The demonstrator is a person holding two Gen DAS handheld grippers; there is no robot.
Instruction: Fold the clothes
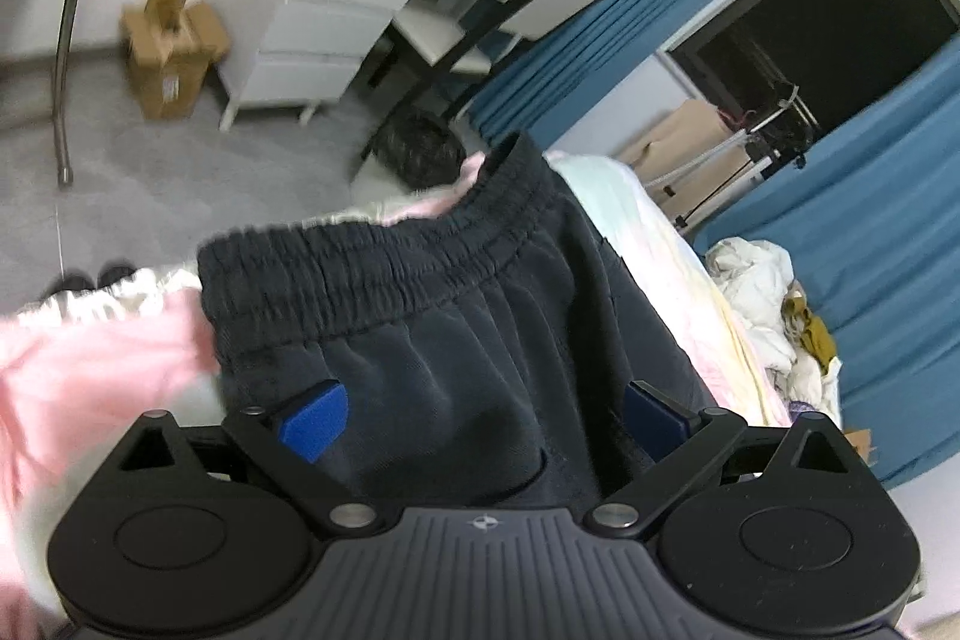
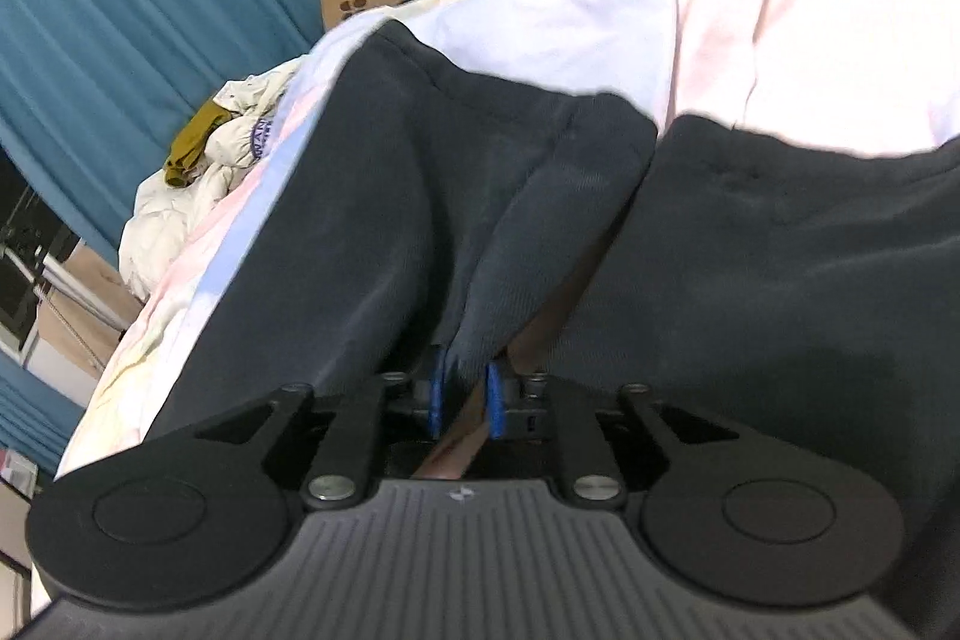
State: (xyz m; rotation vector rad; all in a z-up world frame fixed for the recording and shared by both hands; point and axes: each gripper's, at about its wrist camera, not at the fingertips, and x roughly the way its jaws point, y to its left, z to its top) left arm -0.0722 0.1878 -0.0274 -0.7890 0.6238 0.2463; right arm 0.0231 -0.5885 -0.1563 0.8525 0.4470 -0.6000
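Jaws: your left gripper [image 1: 483, 415] spread wide over dark pants [image 1: 456, 340]; your right gripper [image 2: 467, 400] clamped on pants fold, on pastel bedsheet [image 2: 540, 22].

The left gripper [image 1: 483, 415] is held with its fingers [image 1: 315, 421] spread wide apart; the right gripper [image 2: 467, 397] is closed, a dark fold pinched between its fingers [image 2: 495, 400].
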